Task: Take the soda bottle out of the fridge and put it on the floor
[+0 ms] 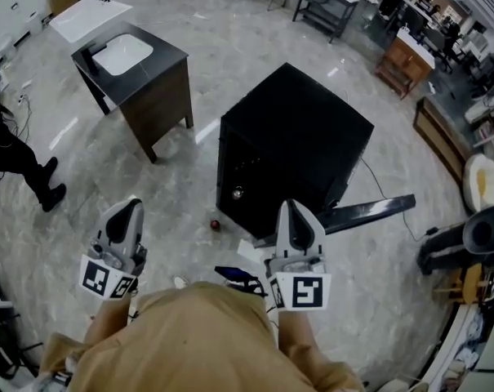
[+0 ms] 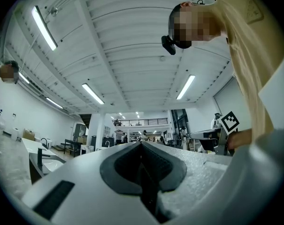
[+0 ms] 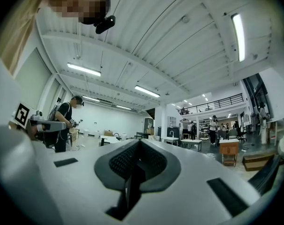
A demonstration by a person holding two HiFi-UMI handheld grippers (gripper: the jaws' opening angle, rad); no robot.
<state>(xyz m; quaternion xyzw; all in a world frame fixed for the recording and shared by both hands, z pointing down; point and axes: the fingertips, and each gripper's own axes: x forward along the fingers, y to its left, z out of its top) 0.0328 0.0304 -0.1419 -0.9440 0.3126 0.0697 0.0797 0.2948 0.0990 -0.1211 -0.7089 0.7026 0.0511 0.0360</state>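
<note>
The black fridge (image 1: 295, 149) stands on the marble floor just ahead of me. A dark panel (image 1: 369, 211) that looks like its door sticks out low to the right. No soda bottle shows in any view. A small red thing (image 1: 215, 224) lies on the floor by the fridge's front left corner. My left gripper (image 1: 126, 212) is raised at the lower left, shut and empty. My right gripper (image 1: 296, 212) is raised in front of the fridge's near edge, also shut and empty. In both gripper views, the left gripper (image 2: 141, 144) and the right gripper (image 3: 139, 142) point up toward the ceiling with jaws pressed together.
A dark cabinet with a white sink (image 1: 140, 76) stands to the left of the fridge. A person in black (image 1: 22, 166) is at the far left. A wooden cabinet (image 1: 406, 60) and a black stand (image 1: 467, 243) are on the right. A cable (image 1: 389, 198) runs behind the fridge.
</note>
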